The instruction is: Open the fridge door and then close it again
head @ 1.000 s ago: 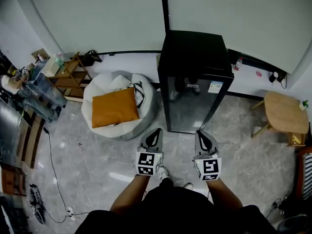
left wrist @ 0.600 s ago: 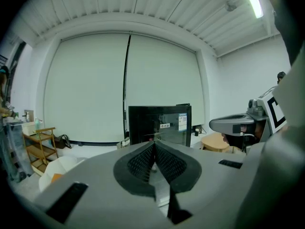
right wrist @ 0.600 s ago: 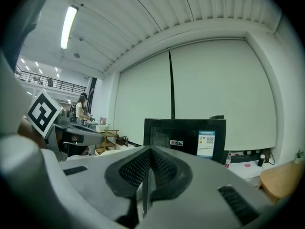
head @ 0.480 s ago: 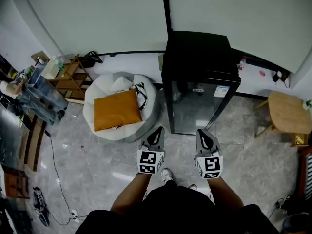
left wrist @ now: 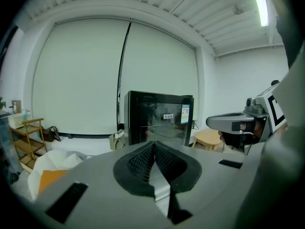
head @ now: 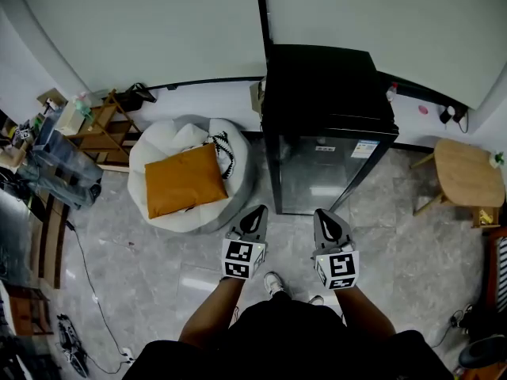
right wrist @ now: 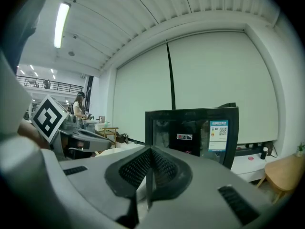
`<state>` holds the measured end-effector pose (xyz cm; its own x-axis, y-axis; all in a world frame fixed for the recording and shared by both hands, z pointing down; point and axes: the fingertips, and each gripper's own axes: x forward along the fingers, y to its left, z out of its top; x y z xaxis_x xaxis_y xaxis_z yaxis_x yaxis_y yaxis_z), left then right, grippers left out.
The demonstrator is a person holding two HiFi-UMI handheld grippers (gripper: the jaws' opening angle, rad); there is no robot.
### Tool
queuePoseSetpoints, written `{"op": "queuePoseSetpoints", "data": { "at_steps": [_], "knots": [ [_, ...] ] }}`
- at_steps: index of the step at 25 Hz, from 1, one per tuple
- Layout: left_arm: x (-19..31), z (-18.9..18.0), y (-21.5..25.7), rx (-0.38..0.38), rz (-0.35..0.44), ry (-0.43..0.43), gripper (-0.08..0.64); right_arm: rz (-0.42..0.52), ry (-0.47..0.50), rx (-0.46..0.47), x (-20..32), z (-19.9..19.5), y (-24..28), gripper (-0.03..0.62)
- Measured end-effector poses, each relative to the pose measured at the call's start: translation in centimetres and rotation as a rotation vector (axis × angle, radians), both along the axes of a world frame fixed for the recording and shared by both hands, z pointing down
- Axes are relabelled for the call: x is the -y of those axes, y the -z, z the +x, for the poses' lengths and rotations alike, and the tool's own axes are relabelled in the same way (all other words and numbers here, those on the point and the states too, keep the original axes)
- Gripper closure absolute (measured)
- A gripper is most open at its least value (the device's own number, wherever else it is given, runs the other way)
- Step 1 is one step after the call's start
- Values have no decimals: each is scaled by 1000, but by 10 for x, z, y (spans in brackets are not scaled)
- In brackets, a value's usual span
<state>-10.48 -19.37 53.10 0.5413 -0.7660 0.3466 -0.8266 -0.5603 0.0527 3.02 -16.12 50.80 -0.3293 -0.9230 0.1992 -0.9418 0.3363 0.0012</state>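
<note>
A small black fridge (head: 325,125) with a glass door (head: 321,176) stands against the wall, its door closed. It also shows ahead in the left gripper view, the fridge (left wrist: 157,116), and in the right gripper view, the fridge (right wrist: 195,130). My left gripper (head: 255,214) hovers over the floor short of the fridge's front, jaws shut with nothing between them. The right gripper (head: 327,216) sits beside it, also shut and empty. Neither touches the fridge.
A white beanbag (head: 194,176) with an orange cushion (head: 184,180) lies left of the fridge. A wooden shelf (head: 107,125) with clutter stands further left. A small round wooden table (head: 466,176) is on the right. A cable (head: 87,283) trails across the grey floor.
Both grippers have drifted a little toward the fridge, which now sits larger and more centred in the head view. Both jaws have stayed shut.
</note>
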Motion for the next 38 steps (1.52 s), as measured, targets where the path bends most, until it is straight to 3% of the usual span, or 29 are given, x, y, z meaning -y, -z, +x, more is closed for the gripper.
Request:
{"op": "queuePoseSetpoints", "data": {
  "at_steps": [21,25,33,38],
  "knots": [
    [89,-9,-45,-12,-43,-41,532,-66,-17,-6,39,-18,-26,577],
    [105,-4,-50,-37,-56,-77,432,-88,-8,-7,40,-20,-35,577],
    [145,10,-52,-14,-13,-124,385,-113,11,-13,40,-21,-46,577],
    [161,23,-60,-17,-31,-142,370,-121,10,-15,38,-21,-49,577]
  ]
}}
